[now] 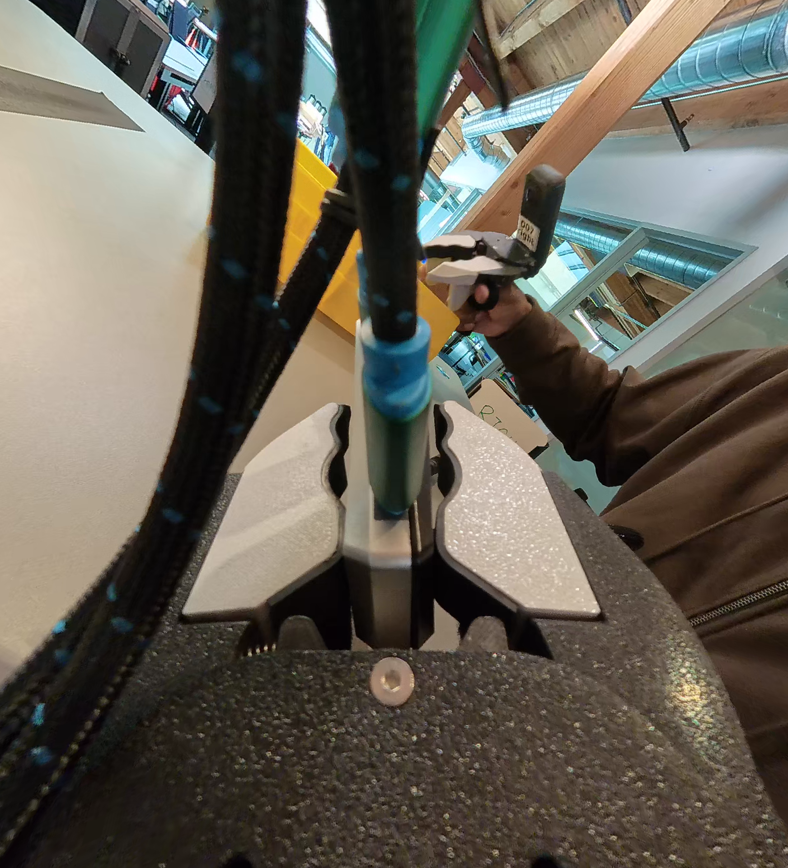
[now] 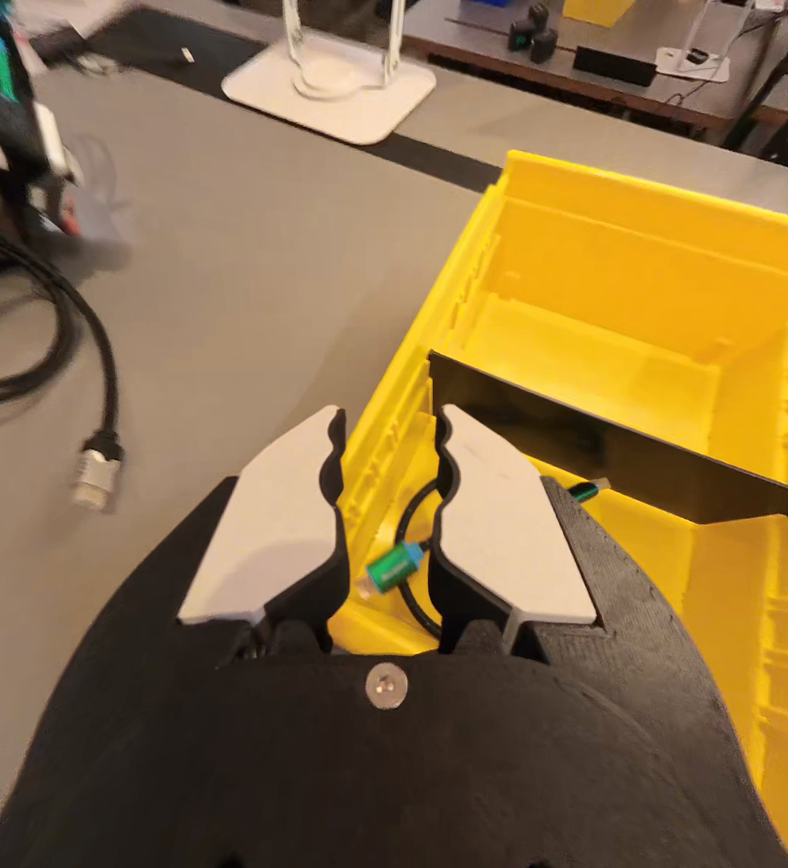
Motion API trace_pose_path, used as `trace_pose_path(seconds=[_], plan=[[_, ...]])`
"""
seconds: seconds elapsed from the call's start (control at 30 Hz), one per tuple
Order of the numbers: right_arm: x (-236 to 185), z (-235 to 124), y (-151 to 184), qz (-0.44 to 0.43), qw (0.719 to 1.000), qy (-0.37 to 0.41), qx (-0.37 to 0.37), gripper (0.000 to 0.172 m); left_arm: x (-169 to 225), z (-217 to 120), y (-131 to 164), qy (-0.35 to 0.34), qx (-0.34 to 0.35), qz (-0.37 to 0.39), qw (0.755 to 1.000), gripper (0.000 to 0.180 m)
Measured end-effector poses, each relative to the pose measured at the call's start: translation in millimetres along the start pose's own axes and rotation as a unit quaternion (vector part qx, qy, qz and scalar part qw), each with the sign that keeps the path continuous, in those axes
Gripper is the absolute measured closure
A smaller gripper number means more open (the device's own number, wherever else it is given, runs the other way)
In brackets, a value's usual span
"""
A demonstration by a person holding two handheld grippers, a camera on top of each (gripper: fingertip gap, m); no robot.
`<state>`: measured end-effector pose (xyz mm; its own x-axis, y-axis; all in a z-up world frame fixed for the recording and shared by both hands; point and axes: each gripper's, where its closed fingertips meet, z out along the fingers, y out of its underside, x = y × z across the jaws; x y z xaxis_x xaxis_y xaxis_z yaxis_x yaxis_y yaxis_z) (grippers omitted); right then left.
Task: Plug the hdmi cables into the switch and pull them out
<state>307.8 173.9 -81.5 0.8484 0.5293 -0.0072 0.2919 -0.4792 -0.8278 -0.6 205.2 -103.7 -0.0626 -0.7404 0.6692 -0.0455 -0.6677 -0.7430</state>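
Right wrist view: the grey table [image 2: 251, 263] lies broad and bare toward its far edge, where a white stand base [image 2: 331, 94] sits. The yellow bin [image 2: 617, 220] fills the right side; its near left wall runs just beside the right gripper [image 2: 390, 418], which hangs over that rim with fingers spread and nothing between them. A black divider [image 2: 617, 451] crosses the bin; in the near compartment lies a black cable with a green and blue plug [image 2: 394, 566]. Out on the table at left, another black cable loops to a silver plug [image 2: 96, 474].

In the left wrist view, the left gripper [image 1: 392, 418] pinches a white block [image 1: 373, 530] carrying a green connector with blue collar [image 1: 394, 422], from which black braided cables [image 1: 251, 235] run, blue-flecked, crowding the space ahead.
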Motion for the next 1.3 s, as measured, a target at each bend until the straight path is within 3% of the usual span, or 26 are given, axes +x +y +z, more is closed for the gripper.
trace_pose_path(seconds=[0.1,0.23,0.37,0.53,0.63,0.8,1.0,1.1,1.3], plan=[[-0.1,-16.3,-19.1,0.033,0.999,-0.024,0.024,0.124,0.1,0.2,0.4,0.000,-0.001,0.000,1.000,0.145],[16.6,-40.7,-18.6,-0.004,1.000,0.018,0.008,0.125,0.2,0.1,0.5,0.000,-0.001,0.000,1.000,0.145],[-22.7,-41.5,-19.9,-0.058,0.998,0.009,-0.018,0.133,-0.6,0.7,1.0,-0.001,-0.003,-0.001,1.000,0.145],[-129.4,16.4,-34.9,-0.117,0.988,-0.095,-0.021,0.138,1.8,3.2,5.2,0.004,-0.018,0.002,1.000,0.145],[-176.5,68.8,-50.8,-0.078,0.983,-0.167,0.012,0.142,5.1,5.7,10.2,0.009,-0.033,0.007,0.999,0.145],[-210.6,144.2,-85.6,0.024,0.971,-0.231,0.051,0.142,9.1,7.7,17.7,0.014,-0.055,0.010,0.998,0.145],[-242.0,175.6,-132.1,0.015,0.935,-0.345,0.084,0.149,7.4,9.9,24.4,0.010,-0.078,-0.001,0.997,0.144],[-263.1,185.4,-131.2,-0.005,0.911,-0.411,0.045,0.151,6.7,11.7,27.2,0.008,-0.088,-0.002,0.996,0.144],[-273.9,202.3,-122.9,0.003,0.886,-0.464,0.001,0.148,5.8,13.5,29.3,0.010,-0.098,-0.009,0.995,0.143]])
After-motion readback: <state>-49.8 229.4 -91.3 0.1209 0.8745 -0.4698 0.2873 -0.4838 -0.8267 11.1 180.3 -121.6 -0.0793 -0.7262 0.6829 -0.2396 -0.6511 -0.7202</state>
